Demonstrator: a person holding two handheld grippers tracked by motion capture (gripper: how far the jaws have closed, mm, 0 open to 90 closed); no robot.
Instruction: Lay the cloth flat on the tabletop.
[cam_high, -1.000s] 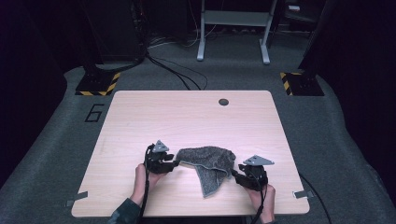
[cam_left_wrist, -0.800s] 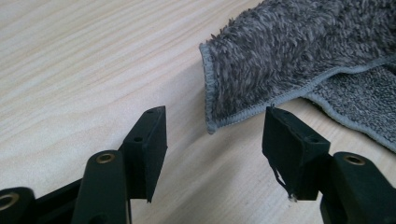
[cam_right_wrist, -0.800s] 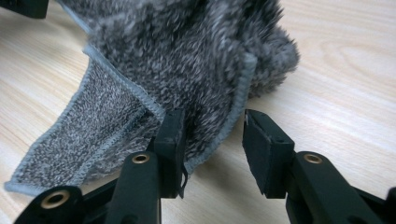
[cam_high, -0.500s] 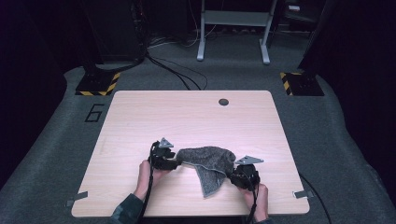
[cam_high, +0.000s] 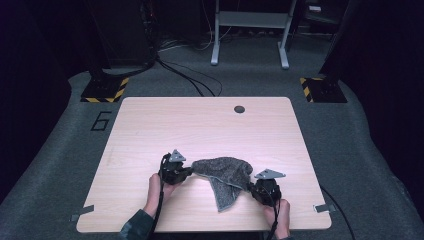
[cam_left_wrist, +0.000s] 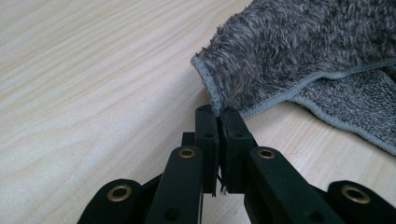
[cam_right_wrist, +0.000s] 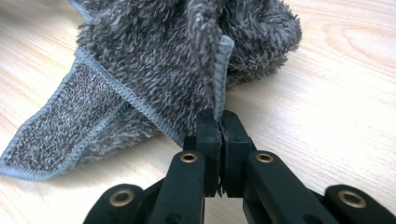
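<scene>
Fluffy grey towel (cam_high: 224, 172) lies crumpled, edges pinched by both grippers.

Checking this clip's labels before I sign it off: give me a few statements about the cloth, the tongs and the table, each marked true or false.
1. Both tongs are shut on a hemmed edge of the grey cloth. True: the left tongs and the right tongs each pinch it.
2. The cloth lies spread flat. False: it is bunched, with a flap trailing toward the near edge.
3. The cloth sits in the near half of the wooden table. True.
4. A mug stands by the cloth. False: nothing else is on the top except a small dark round spot near the far edge.
5. One hand is bare of any tool. False: each hand holds tongs.
</scene>
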